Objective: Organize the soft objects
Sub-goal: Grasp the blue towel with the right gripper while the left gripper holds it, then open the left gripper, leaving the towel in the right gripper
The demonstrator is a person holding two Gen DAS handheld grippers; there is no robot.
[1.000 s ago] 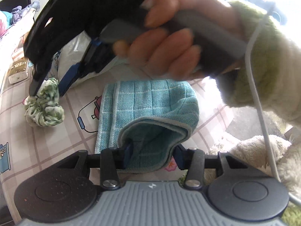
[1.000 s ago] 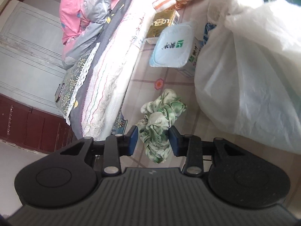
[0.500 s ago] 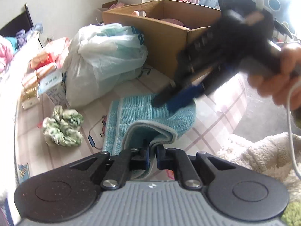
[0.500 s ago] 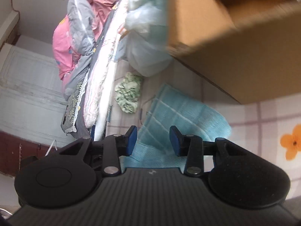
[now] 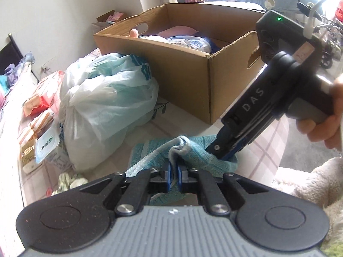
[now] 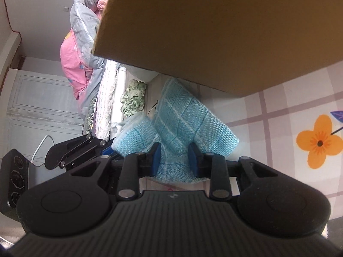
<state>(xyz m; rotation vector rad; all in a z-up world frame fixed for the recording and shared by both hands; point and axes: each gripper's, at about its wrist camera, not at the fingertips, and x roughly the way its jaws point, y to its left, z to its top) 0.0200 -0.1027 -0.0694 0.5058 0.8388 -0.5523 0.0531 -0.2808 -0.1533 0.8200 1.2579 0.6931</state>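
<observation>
- Left wrist view: the left hand-held gripper (image 5: 174, 174) is clamped on a raised fold of the blue cloth (image 5: 193, 154), its blue pads pressed together on the fabric; the rest of the cloth lies on the tabletop (image 5: 188, 126) with its plaid flowered cover.
- The right hand-held gripper (image 5: 225, 152) comes in from the right with its tip down on the cloth's far edge; in the right wrist view its pads stand apart with cloth between them, gripping nothing as yet.
- Right wrist view: the cloth (image 6: 188, 115) sits at the foot of the cardboard box (image 6: 214, 32); whether it touches the box wall cannot be told; one corner is doubled over toward the left hand-held gripper (image 6: 103, 147).
- A green scrunchie (image 6: 133, 98) rests on the tabletop just beyond the cloth, apart from both tools; a full plastic bag (image 5: 103, 107) stands beside the box, and packets (image 5: 38, 98) line the tabletop's far side.
- The box (image 5: 182, 64) already holds several soft-looking items, so part of the sorting appears done; the cloth looks mid-fold and not yet put away, and the scrunchie seems still to be dealt with; the task is judged well short of finished.
</observation>
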